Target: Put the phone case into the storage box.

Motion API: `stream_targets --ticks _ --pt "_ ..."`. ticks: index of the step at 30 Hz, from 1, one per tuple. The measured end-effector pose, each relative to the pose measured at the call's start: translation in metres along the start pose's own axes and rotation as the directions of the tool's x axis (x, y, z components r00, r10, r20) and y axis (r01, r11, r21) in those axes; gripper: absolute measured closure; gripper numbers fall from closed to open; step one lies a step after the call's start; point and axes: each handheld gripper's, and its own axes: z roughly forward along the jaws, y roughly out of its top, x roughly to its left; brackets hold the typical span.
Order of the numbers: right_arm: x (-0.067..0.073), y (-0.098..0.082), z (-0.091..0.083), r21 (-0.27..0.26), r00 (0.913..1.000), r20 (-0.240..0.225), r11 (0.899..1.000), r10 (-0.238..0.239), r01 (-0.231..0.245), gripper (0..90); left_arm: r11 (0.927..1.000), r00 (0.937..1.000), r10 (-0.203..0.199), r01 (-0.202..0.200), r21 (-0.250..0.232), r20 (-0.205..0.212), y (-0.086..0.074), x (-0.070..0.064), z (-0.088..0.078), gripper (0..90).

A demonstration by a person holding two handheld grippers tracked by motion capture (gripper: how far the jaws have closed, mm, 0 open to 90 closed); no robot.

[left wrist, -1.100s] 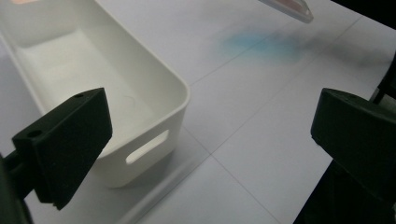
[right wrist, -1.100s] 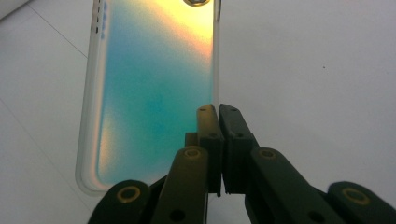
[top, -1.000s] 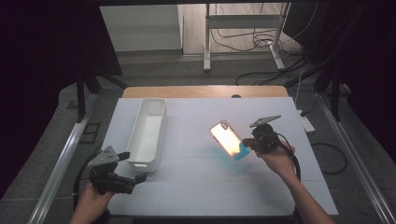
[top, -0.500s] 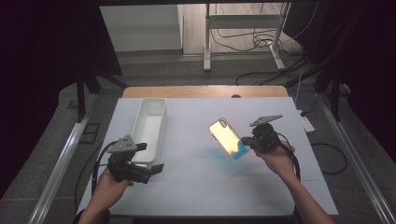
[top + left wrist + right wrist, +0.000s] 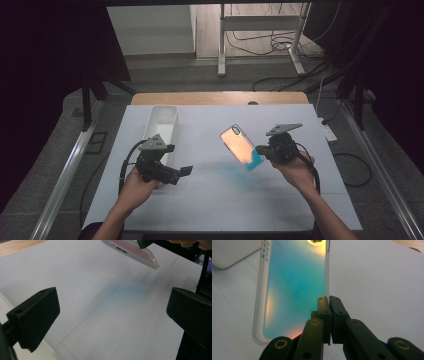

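Observation:
A phone case [image 5: 241, 146] with an orange-to-teal sheen hangs tilted above the white mat [image 5: 220, 200], right of centre. My right gripper [image 5: 260, 150] is shut on it, pinching the thin rim of one long side. In the right gripper view the case [image 5: 294, 285] stretches away to the left of the closed jaws of the right gripper [image 5: 329, 300]. My left gripper [image 5: 186, 171] stands open over the mat's left half, aimed at the case, with nothing between its jaws. In the left gripper view the left gripper [image 5: 112, 315] frames bare mat, and the case [image 5: 135, 252] floats at the top.
A long white bin [image 5: 161, 125] lies on the mat at the rear left, just behind my left hand. A wooden table edge [image 5: 220, 98] runs along the back. A power strip [image 5: 327, 131] lies off the mat's right side.
My left gripper has travelled from the mat's near left corner rightward, to beside the bin's near end. The right gripper and the case have stayed where they were.

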Motion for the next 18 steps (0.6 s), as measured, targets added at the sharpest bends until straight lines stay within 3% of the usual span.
stream_targets --ticks 10,18 --pt "0.006 0.003 -0.002 -0.028 0.9999 -0.006 0.999 -0.016 0.016 88.0 0.9999 0.9998 -0.014 0.014 -0.008 0.017 0.017 0.001 0.018 0.0" --pt "0.014 0.005 -0.001 -0.033 0.9994 -0.015 0.999 -0.032 0.031 88.0 0.9994 0.9987 -0.029 0.030 -0.016 0.041 0.015 0.002 0.029 0.0"
